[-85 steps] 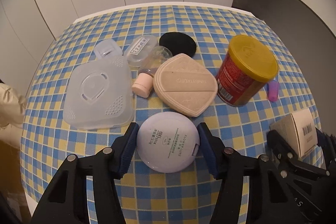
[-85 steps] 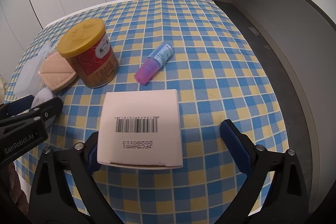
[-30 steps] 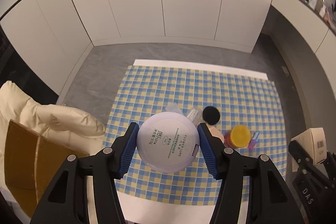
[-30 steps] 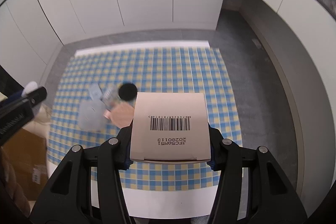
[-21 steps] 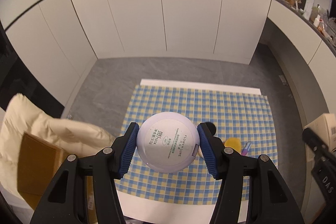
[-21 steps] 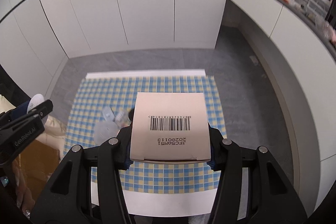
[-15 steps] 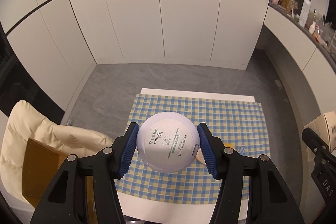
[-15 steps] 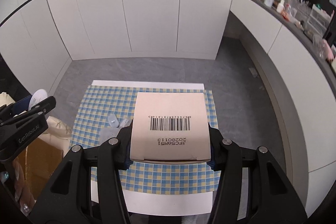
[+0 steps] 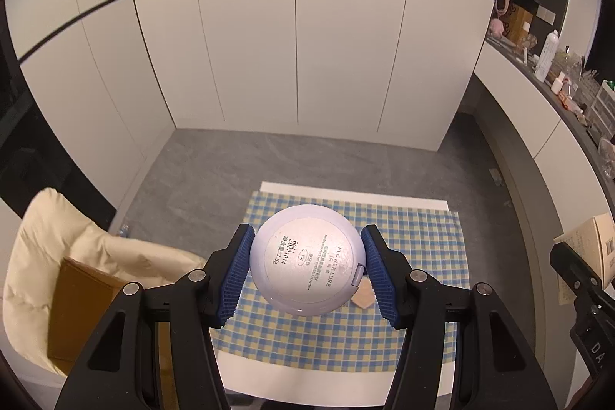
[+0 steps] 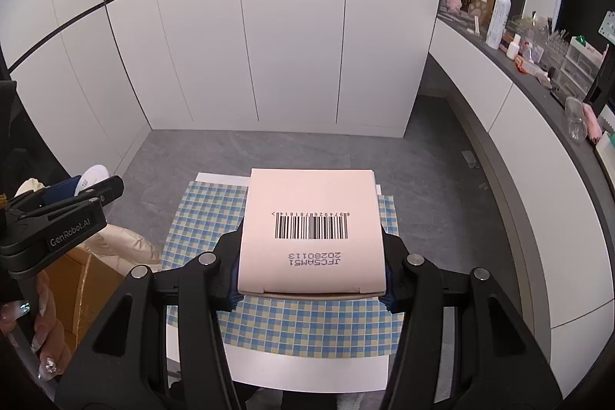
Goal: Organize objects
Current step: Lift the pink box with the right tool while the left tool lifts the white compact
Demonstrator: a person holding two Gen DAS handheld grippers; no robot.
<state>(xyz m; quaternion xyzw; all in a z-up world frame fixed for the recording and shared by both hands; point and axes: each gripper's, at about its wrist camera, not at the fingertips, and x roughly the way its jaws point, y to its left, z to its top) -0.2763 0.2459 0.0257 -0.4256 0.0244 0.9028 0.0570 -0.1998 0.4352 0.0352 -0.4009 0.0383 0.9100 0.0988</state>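
Both held things hang high above the counter point(image 9: 419, 218), and the coming move turns on that one fact: the checked cloth point(image 10: 307, 325) lies straight down and ahead of each pair of tongs, well apart from them, so any set-down means a long descent along the line they already point.

The left tongs point(image 9: 305, 268) are clamped on the round lilac powder compact point(image 9: 307, 260), blue pads pressing its two sides, printed underside facing the camera. The compact is round, so it has no long axis to line up. A corner of a beige item point(image 9: 363, 296) on the cloth peeks out below it.

The right tongs point(image 10: 309, 281) are clamped on the flat pinkish box point(image 10: 311, 233) with the barcode; its long axis runs away from the tongs, out over the cloth.

Neither hand looks clearly nearer the counter. In the right view the left tongs sit off to the left, over the cream cushion point(image 10: 127, 248) and cardboard box point(image 10: 80, 283) beside the counter
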